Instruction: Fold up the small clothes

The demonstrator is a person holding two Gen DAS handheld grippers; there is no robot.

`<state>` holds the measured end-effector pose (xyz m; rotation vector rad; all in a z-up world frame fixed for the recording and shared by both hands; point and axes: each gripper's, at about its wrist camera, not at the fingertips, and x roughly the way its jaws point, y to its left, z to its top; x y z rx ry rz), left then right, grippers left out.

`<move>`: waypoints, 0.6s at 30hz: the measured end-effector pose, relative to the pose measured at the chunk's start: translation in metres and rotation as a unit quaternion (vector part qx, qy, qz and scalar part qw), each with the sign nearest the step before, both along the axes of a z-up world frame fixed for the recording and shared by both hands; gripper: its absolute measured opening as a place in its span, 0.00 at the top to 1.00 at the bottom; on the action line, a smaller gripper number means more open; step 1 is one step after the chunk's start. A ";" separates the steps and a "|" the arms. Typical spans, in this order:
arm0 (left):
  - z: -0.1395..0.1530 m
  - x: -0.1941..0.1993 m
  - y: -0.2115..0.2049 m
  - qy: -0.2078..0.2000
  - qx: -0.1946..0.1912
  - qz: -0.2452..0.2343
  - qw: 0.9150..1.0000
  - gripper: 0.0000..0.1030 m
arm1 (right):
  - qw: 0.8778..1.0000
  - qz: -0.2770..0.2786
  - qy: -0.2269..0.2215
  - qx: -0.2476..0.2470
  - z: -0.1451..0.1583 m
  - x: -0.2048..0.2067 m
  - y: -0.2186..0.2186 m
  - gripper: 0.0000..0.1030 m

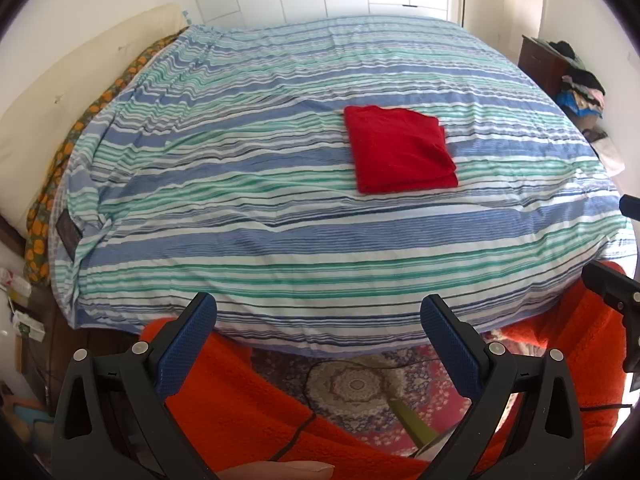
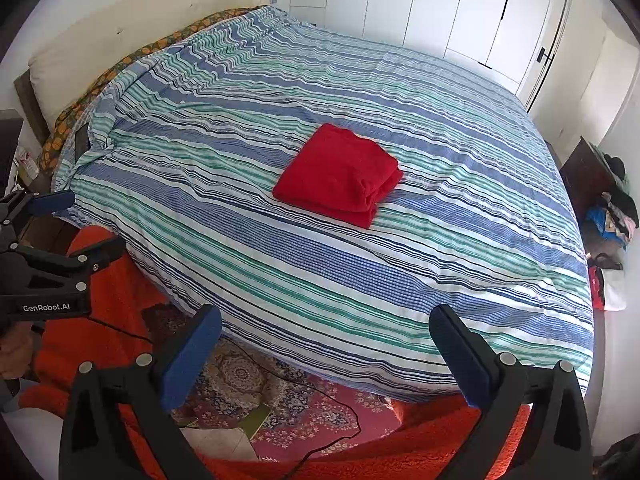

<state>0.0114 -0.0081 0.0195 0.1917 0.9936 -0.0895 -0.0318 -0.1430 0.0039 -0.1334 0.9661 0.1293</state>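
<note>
A red garment (image 1: 400, 149) lies folded into a neat rectangle in the middle of the striped bed cover (image 1: 240, 208). It also shows in the right wrist view (image 2: 340, 174) on the cover (image 2: 440, 240). My left gripper (image 1: 318, 312) is open and empty, held back over the near edge of the bed, well short of the garment. My right gripper (image 2: 325, 322) is open and empty too, also at the near bed edge. The left gripper shows at the left of the right wrist view (image 2: 76, 220).
An orange fleece garment (image 1: 240, 400) and a patterned rug (image 1: 360, 384) lie below the grippers. A pile of clothes (image 1: 580, 88) sits on a dark cabinet at the right. A cream headboard (image 1: 60, 92) is at the left, white wardrobes (image 2: 440, 8) behind.
</note>
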 end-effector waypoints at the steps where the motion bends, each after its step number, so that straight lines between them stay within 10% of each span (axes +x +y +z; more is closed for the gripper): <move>1: 0.000 0.000 0.000 0.000 0.001 0.000 1.000 0.01 | 1.000 0.000 0.000 0.000 0.000 0.000 0.000 0.01; 18: -0.004 -0.001 -0.004 0.004 -0.001 -0.003 1.000 0.01 | 1.000 -0.001 0.012 0.006 -0.009 0.003 -0.001 0.01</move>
